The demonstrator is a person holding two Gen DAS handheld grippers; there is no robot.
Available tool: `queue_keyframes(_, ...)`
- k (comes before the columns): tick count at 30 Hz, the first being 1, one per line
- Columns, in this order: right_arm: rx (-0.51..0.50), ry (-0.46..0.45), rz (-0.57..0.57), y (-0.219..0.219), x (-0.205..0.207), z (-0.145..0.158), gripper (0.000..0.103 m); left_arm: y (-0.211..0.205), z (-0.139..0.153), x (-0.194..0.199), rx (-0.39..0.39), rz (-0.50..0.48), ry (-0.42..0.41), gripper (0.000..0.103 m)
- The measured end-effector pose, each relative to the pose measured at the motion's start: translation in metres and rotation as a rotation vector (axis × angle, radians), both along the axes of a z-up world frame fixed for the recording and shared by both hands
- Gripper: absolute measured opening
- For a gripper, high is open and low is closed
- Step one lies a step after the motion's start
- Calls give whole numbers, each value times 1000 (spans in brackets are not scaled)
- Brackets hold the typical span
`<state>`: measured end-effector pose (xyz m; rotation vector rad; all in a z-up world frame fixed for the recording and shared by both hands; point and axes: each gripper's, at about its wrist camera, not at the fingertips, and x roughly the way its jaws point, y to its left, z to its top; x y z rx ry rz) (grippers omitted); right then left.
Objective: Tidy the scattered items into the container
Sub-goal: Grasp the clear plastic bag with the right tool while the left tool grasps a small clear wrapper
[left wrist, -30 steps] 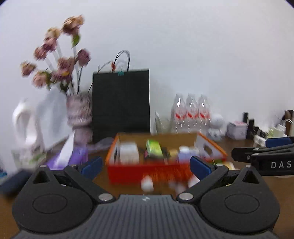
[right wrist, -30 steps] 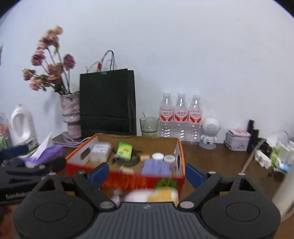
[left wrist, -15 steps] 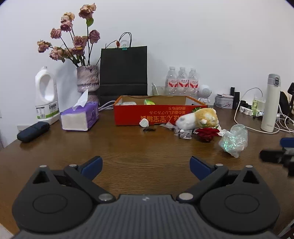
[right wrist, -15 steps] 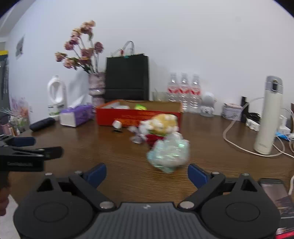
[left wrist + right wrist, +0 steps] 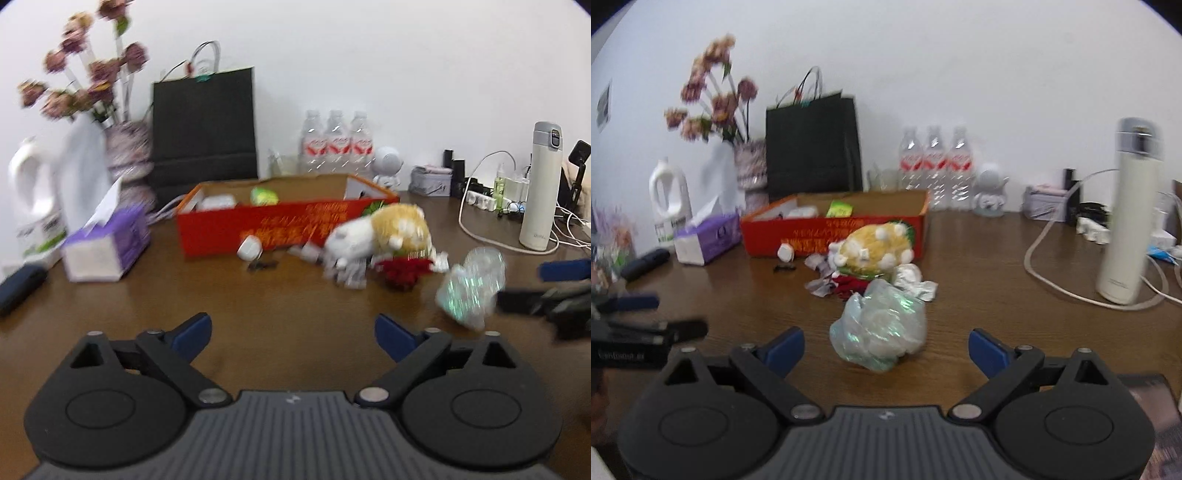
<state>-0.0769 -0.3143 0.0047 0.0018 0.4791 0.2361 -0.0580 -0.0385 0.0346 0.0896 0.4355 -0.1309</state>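
Brown wooden table (image 5: 147, 302) bears all items. A tall black paper bag (image 5: 205, 122) stands against the white wall behind the shallow red cardboard box (image 5: 266, 227), which holds a white packet and a green packet. A purple tissue box (image 5: 107, 245) lies left of the red box, well apart from the clutter. A yellow-and-white plush toy (image 5: 380, 232) rests against the box's front right corner; beneath it lie a red crumpled item (image 5: 402, 269) and silver foil wrappers (image 5: 916, 280). A crumpled iridescent plastic bag (image 5: 881, 328) sits nearest the right gripper (image 5: 886, 345), whose blue-tipped fingers are spread wide, empty, the bag in line between them. A small white cap (image 5: 249, 249) lies at the box front. The left gripper (image 5: 291, 330) is likewise spread wide and empty, above bare table.
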Motion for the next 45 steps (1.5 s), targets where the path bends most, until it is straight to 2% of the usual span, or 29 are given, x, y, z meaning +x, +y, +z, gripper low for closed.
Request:
queue_keyframes(2, -26, 20, 16, 9, 22, -4, 93, -5, 3, 20, 3, -25, -1, 88)
queue_keyframes(3, -36, 38, 21, 13, 34, -7, 88, -6, 3, 31, 4, -37, 9, 84)
queue_keyframes(4, -42, 57, 25, 16, 43, -10, 78, -8, 3, 42, 4, -47, 23, 82)
queue_keyframes(5, -45, 87, 32, 18, 53, -14, 71, -10, 2, 53, 2, -64, 41, 75)
queue_keyframes(6, -45, 120, 43, 20, 61, -17, 58, -12, 1, 64, -5, -84, 61, 70)
queue_keyframes(7, -37, 136, 48, 19, 66, -20, 51, -15, -1, 74, -14, -111, 81, 69)
queue_keyframes(10, -8, 144, 44, 15, 71, -23, 46, -27, -9, 103, -44, -141, 135, 58)
queue_keyframes(12, 12, 142, 25, 9, 69, -21, 45, -32, -14, 121, -92, -133, 176, 45)
queue_keyframes(15, 29, 123, 9, -1, 64, -12, 45, -29, -18, 141, -177, -111, 222, 39)
queue_keyframes(17, 25, 111, 12, -5, 61, -5, 45, -27, -22, 151, -195, -87, 258, 35)
queue_keyframes(19, 11, 104, 20, -7, 61, 2, 45, -26, -26, 157, -208, -69, 285, 27)
queue_keyframes(20, 1, 97, 31, -7, 60, 6, 45, -26, -27, 158, -205, -69, 284, 16)
queue_keyframes(21, -14, 82, 48, -8, 57, 10, 45, -28, -27, 158, -179, -68, 283, 8)
queue_keyframes(23, -54, 38, 91, -14, 49, 18, 45, -27, -27, 156, -173, -57, 280, 6)
queue_keyframes(26, -125, -37, 151, -36, 31, 25, 46, -17, -27, 156, -221, -24, 287, 4)
queue_keyframes(30, -221, -46, 119, -74, 12, 15, 46, -5, -11, 135, -235, 20, 234, 4)
queue_keyframes(34, -253, -53, 110, -103, -11, 2, 46, 4, 3, 102, -205, 64, 175, 4)
queue_keyframes(40, -248, -54, 134, -116, -10, -12, 47, 11, 7, 78, -178, 111, 189, 4)
queue_keyframes(45, -238, -74, 141, -114, -14, -8, 49, 19, 12, 68, -170, 132, 174, 4)
